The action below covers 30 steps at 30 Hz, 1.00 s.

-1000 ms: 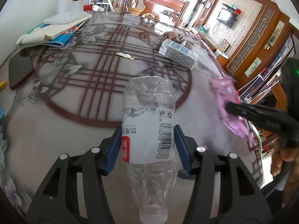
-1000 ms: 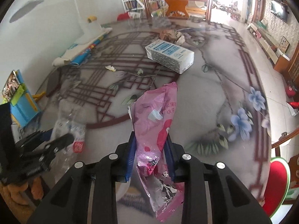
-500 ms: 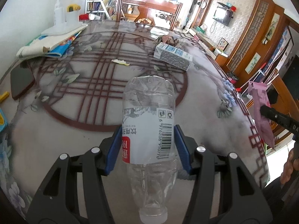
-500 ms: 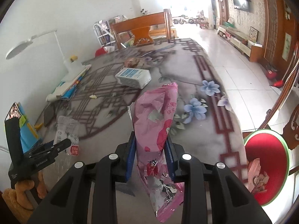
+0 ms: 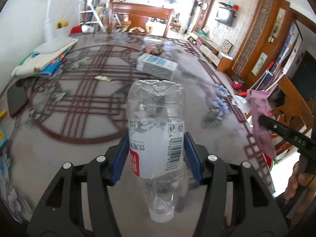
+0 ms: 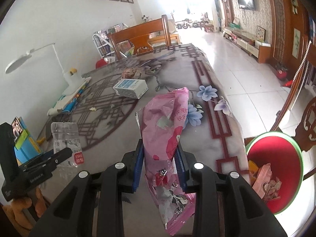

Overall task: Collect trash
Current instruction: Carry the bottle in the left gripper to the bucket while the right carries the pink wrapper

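My left gripper (image 5: 156, 156) is shut on a crushed clear plastic bottle (image 5: 157, 126), cap toward the camera, held above the near part of the table. My right gripper (image 6: 159, 167) is shut on a pink snack wrapper (image 6: 165, 136) and holds it above the table's right edge. The wrapper (image 5: 260, 116) and right gripper also show at the right of the left wrist view. The bottle (image 6: 66, 140) shows at the left of the right wrist view. A red bin with a green rim (image 6: 276, 169) stands on the floor right of the table, with trash inside.
A blue-white carton (image 5: 156, 65) (image 6: 130, 87), crumpled paper (image 6: 131, 72) and a small scrap (image 5: 101, 78) lie on the patterned tablecloth (image 5: 79, 102). Books and a white lamp (image 6: 29, 57) sit at the left. A wooden chair (image 6: 304, 118) stands by the bin.
Both grippers have risen and pulled back from the table. The right gripper with the wrapper has swung right toward the table edge, so the red bin now shows larger.
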### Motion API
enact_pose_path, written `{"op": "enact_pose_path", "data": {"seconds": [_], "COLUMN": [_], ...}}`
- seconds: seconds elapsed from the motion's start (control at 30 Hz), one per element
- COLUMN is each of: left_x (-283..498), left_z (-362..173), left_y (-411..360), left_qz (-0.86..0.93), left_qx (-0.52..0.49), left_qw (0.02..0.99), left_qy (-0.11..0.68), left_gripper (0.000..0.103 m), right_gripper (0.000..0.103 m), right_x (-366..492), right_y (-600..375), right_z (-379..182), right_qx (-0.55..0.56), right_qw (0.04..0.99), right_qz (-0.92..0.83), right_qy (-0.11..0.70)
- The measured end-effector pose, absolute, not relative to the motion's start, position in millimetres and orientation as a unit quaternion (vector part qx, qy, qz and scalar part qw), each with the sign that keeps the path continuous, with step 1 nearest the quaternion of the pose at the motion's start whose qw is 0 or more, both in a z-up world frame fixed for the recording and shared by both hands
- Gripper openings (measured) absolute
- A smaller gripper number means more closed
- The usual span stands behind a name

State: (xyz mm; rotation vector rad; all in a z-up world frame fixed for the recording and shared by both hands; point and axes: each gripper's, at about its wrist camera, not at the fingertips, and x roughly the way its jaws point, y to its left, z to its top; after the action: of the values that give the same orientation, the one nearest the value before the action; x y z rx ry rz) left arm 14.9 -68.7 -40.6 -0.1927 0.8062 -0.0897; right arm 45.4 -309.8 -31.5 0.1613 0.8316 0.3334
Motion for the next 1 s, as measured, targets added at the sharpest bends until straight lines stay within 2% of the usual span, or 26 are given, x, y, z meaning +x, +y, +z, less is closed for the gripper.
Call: {"op": "enact_pose_path", "data": {"seconds": [0.77,1.0], "left_x": [29,46], "left_z": [-2,5], "left_y": [-183,-233], "left_qz": [-0.123,-0.178], "left_qx": [-0.068,-0.074], "left_qw": [0.920,0.907], "left_qy": [0.366,0.374], "left_gripper": [0.052,0.052], "right_gripper": [0.030,0.030], "right_x": [30,27], "right_y": [-398,-455], "right_z": [-30,-28], "right_qx": [0.158,0.212], "right_qw": [0.904,0.905], "right_qz": [0.094,0.007], "right_qy": [0.386,0.368]}}
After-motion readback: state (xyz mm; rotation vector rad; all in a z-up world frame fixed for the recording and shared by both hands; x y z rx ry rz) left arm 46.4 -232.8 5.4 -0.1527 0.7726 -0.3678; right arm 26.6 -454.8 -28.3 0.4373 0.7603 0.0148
